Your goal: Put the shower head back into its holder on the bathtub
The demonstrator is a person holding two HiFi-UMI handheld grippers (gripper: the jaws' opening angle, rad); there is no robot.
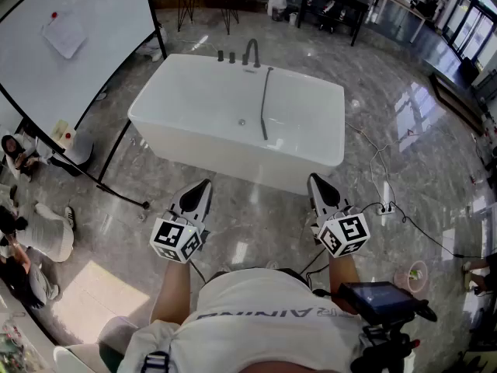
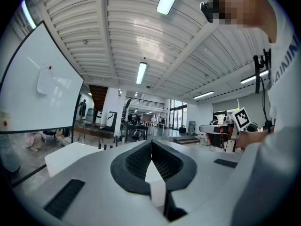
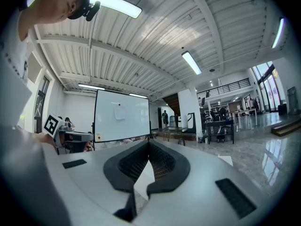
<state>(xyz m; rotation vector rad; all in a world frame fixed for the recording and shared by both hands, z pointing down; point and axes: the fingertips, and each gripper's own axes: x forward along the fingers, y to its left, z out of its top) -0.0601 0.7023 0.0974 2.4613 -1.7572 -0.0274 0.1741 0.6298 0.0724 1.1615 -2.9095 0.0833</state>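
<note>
Legible writing: only part of a word on the person's white shirt (image 1: 256, 313), which appears to read "AINING". The marker cube (image 1: 177, 239) on each gripper carries black-and-white square patterns and no text. The whiteboard (image 1: 93, 22) at left bears a paper sheet (image 1: 64, 34), content unreadable. Left gripper (image 1: 205, 183): jaws closed together, nothing between them. Right gripper (image 1: 314, 179): jaws likewise closed and empty. Both are held level, side by side, short of the bathtub (image 1: 194, 142), with open floor (image 1: 256, 216) between them and its near wall. The bathtub is white, glossy and rectangular with rounded corners. The shower head (image 1: 265, 107) with its hose, a dark slender line, lies inside the basin, running down from the far rim; head and hose cannot be told apart. Dark fittings (image 1: 231, 57) and a curved faucet (image 1: 251, 53) stand on the far rim. The floor is polished grey marbled stone; cables (image 1: 380, 169) trail to the right of the bathtub.
</note>
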